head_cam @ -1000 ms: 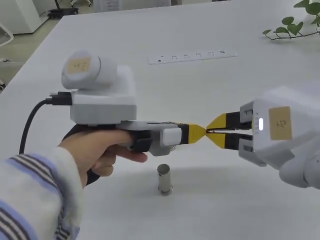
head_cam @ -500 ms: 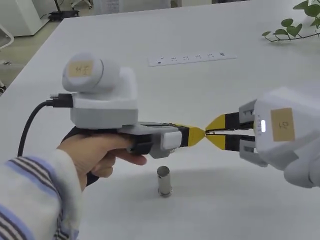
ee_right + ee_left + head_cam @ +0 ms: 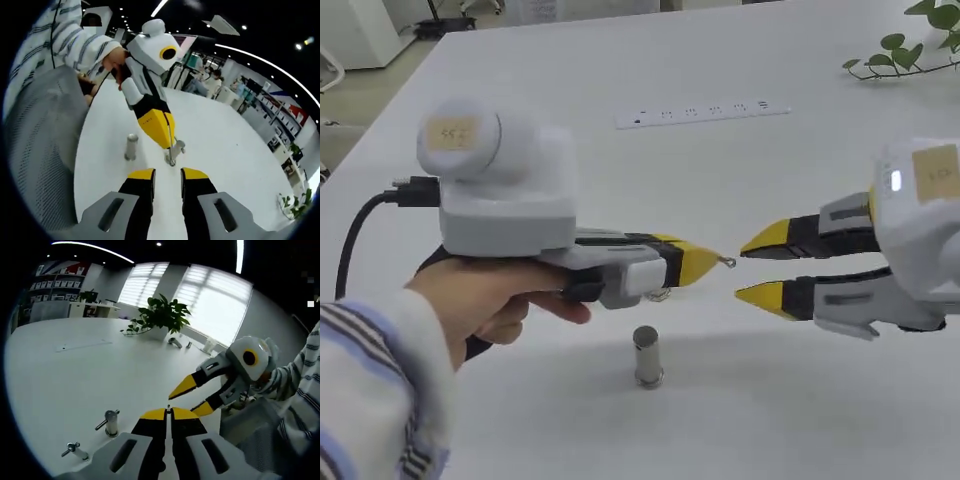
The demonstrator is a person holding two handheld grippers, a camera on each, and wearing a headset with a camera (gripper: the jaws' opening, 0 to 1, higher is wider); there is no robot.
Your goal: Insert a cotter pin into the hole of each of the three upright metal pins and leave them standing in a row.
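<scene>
My left gripper point(image 3: 705, 263) is shut on a thin cotter pin point(image 3: 727, 262) whose end sticks out past its yellow tips; the pin also shows as a sliver point(image 3: 168, 409) between the left gripper's point(image 3: 168, 413) jaws. My right gripper point(image 3: 748, 270) is open, a short way right of the pin, touching nothing. In its own view the right gripper point(image 3: 168, 173) points at the left gripper point(image 3: 156, 125) and the cotter pin point(image 3: 171, 147). A plain upright metal pin point(image 3: 647, 356) stands below the grippers. Two metal pins point(image 3: 111, 422) point(image 3: 75, 450) carry cross pins.
A white power strip point(image 3: 705, 114) lies at the far middle of the white table point(image 3: 620, 170). A potted plant's leaves point(image 3: 905, 50) reach in at the far right. A black cable point(image 3: 365, 230) trails from the left gripper. A mesh chair back point(image 3: 40, 150) is close by.
The right gripper has opened and drawn back to the right, away from the left gripper's tips. The cotter pin stays in the left gripper, which shifted slightly left.
</scene>
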